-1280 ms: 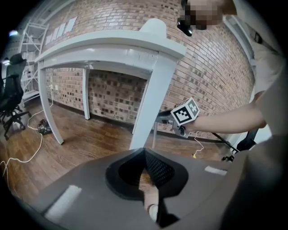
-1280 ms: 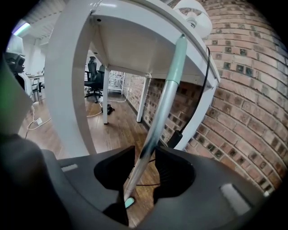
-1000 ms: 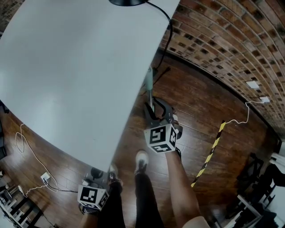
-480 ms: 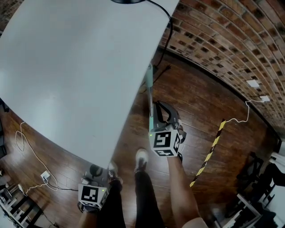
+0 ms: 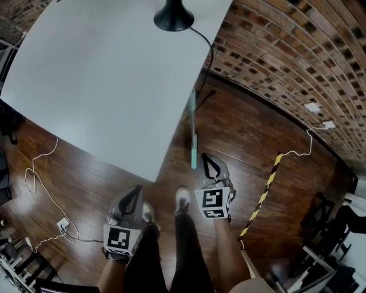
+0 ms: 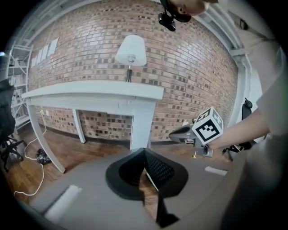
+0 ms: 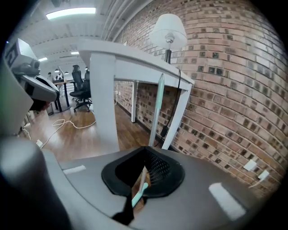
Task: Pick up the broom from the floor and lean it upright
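The broom (image 5: 193, 129) has a pale teal handle. It stands tilted against the white table's edge (image 5: 171, 143), lower end on the wood floor. In the right gripper view the broom handle (image 7: 156, 108) rises beside the table leg. My right gripper (image 5: 205, 156) (image 7: 145, 149) sits just right of the broom's lower end, apart from it. Its jaws have just been closing and are shut with nothing between them; the broom's foot shows behind them. My left gripper (image 5: 139, 187) (image 6: 144, 149) hangs shut and empty near the table corner.
A lamp (image 5: 173, 17) stands on the table, its cord running down by the brick wall (image 5: 286, 51). A yellow-black striped strip (image 5: 264, 194) lies on the floor at right. White cables (image 5: 40, 183) trail at left. The person's shoes (image 5: 182, 201) are between the grippers.
My right gripper has drawn back from the broom toward the person and its jaws have closed. The left gripper has risen into fuller view. The broom stays leaning on the table.
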Tool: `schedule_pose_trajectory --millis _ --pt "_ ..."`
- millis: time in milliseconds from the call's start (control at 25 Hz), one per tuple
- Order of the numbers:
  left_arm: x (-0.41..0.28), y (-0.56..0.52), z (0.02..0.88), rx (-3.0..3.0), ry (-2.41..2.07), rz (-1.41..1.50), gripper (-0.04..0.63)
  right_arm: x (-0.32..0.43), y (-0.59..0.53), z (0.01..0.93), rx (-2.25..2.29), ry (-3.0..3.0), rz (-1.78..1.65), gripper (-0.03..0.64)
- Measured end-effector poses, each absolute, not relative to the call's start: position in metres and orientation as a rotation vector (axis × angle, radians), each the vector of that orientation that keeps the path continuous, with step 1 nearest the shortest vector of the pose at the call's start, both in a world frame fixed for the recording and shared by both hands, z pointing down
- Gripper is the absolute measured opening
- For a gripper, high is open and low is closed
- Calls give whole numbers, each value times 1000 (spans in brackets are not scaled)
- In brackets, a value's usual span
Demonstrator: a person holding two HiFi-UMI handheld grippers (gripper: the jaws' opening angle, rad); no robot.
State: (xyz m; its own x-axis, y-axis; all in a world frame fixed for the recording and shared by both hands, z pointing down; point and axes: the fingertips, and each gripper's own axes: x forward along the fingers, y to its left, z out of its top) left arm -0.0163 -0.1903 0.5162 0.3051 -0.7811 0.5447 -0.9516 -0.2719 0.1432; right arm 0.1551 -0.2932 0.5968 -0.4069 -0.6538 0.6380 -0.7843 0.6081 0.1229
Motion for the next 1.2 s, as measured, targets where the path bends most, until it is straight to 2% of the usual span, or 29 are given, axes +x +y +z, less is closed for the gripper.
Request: schedule_pose_trajectory --millis 520,800,1000,1200 --pt "-24 -199 316 2422 -1538 391 0 160 -231 365 1453 -2318 274 14" --pt "-39 -176 208 2583 -1556 230 0 143 -189 242 1545 -2393 136 14" --pt "-48 -145 173 2678 -1519 229 0 155 -154 186 1705 -2376 130 12" --pt "-40 -111 136 2778 -1391 51 0 140 -122 142 1664 -2423 87 12"
